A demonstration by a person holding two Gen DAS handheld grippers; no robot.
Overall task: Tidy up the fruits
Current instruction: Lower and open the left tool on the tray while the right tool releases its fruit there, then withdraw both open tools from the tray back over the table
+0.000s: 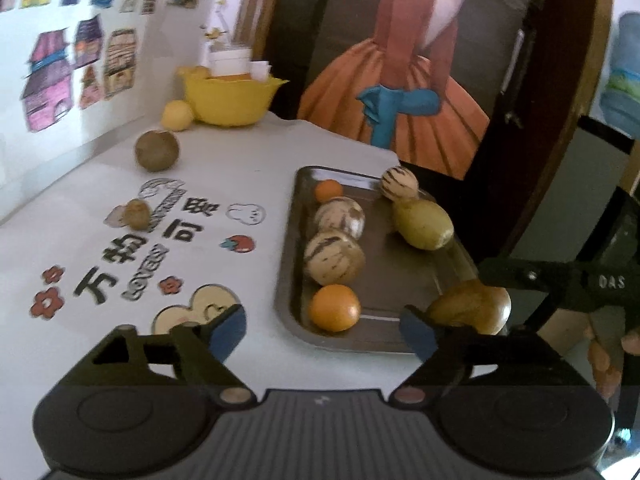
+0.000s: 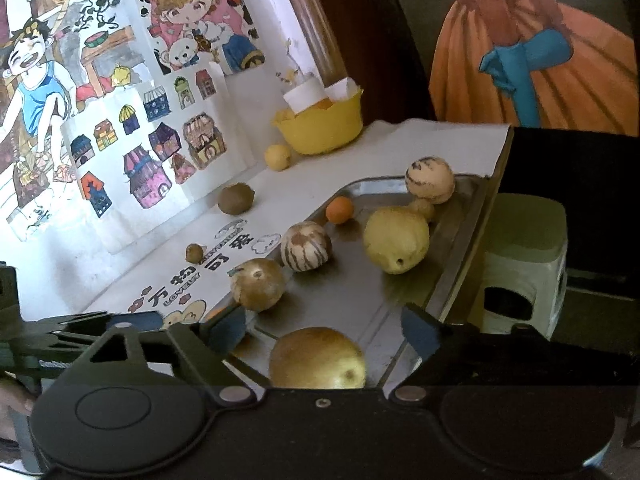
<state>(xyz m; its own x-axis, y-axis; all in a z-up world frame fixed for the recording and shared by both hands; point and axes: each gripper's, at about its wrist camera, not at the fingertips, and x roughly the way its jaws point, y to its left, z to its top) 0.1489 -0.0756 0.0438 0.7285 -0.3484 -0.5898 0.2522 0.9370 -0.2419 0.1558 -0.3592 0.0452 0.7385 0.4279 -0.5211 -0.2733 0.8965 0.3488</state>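
A dark metal tray (image 1: 286, 280) (image 2: 460, 264) holds several fruits: striped melons (image 1: 334, 256), a yellow pear (image 1: 423, 224) (image 2: 396, 240), and a small orange (image 1: 329, 190). My left gripper (image 1: 322, 332) is open at the tray's near edge. A larger orange (image 1: 335, 307) lies just ahead between its fingers, untouched. My right gripper (image 2: 324, 332) is open over the tray's near end. A brownish pear (image 2: 318, 358) (image 1: 472, 306) rests on the tray between its pads, clear of both. On the white tabletop lie a brown fruit (image 1: 157, 150), a lemon (image 1: 177, 115) and a small brown fruit (image 1: 137, 213).
A yellow bowl (image 1: 230, 100) (image 2: 320, 128) with paper cups stands at the far corner by the wall of drawings. A large painting leans behind the table. A pale stool (image 2: 524, 264) stands beyond the table's right edge. Stickers mark the tabletop left of the tray.
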